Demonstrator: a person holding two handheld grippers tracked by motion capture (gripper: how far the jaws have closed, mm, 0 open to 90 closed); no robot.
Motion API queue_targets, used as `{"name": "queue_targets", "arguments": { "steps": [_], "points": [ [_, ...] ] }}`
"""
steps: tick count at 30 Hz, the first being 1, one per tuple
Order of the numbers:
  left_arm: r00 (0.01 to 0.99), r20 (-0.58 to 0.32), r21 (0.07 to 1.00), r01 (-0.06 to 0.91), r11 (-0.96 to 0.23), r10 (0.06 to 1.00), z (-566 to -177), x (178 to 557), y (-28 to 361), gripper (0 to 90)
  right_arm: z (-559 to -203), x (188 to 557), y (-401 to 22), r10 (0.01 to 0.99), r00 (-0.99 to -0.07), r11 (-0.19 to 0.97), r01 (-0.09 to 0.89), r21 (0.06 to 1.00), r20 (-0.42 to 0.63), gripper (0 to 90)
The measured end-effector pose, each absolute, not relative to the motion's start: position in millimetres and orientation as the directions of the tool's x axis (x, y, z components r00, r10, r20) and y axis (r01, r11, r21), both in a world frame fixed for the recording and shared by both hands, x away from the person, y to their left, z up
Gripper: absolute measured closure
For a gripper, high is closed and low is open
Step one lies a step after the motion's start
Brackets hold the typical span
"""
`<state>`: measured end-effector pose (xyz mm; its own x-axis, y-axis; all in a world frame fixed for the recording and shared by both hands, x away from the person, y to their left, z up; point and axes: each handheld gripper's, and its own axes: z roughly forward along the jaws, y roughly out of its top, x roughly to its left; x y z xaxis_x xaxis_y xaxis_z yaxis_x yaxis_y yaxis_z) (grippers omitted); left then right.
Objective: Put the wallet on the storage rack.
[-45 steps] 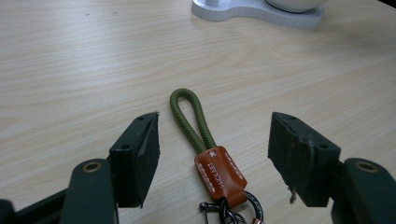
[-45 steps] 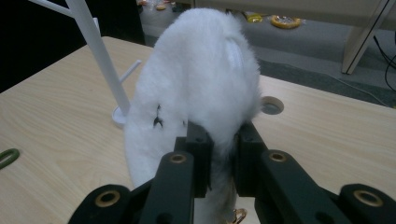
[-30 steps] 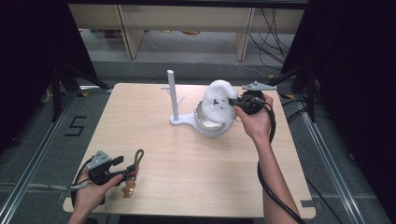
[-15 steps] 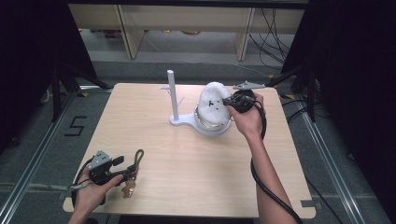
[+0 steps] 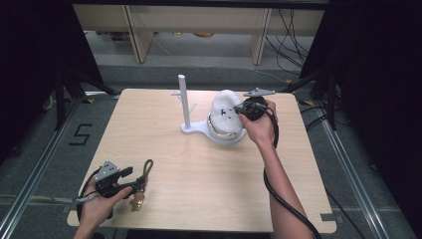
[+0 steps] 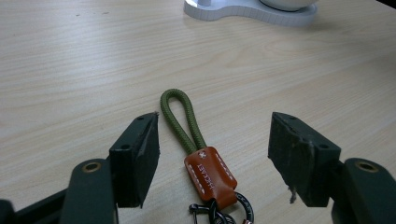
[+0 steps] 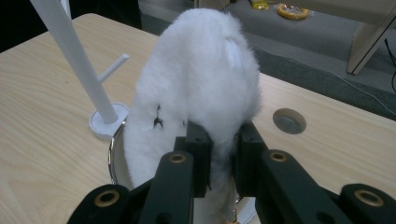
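From the high view I see the pale wooden tabletop (image 5: 199,174) evenly lit from above, with black, unlit surroundings left and right. Shadows on it are faint and soft. The picture is soft overall, with no glare. In my right gripper view the fluffy white plush toy (image 7: 205,79) is bright, nearly washed out; the near black jaws are slightly out of focus.

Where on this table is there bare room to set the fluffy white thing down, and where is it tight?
The middle of the table, between the white stand and the near edge, is bare, as is the far left corner. It is crowded at the stand's base dish, where the right gripper pinches the fluffy white toy, and near the left gripper around the key strap.
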<state>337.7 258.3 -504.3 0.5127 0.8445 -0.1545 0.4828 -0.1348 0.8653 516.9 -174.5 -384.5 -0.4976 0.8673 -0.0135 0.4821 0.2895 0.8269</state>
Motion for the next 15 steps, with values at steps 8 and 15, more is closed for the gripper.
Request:
{"name": "queue_targets", "arguments": {
  "steps": [8,15],
  "points": [
    [0.512,-0.158,0.866,0.482,-0.13,0.845,-503.9,337.2,257.8,33.5,-390.3,518.6,-169.0,0.876,-0.482,0.287,0.506,0.814,-0.009,80.4],
    [0.509,-0.157,0.863,0.488,-0.134,0.846,-503.9,336.6,257.7,33.6,-390.2,522.5,-168.1,0.867,-0.496,0.326,0.482,0.813,-0.053,80.3]
  ]
}}
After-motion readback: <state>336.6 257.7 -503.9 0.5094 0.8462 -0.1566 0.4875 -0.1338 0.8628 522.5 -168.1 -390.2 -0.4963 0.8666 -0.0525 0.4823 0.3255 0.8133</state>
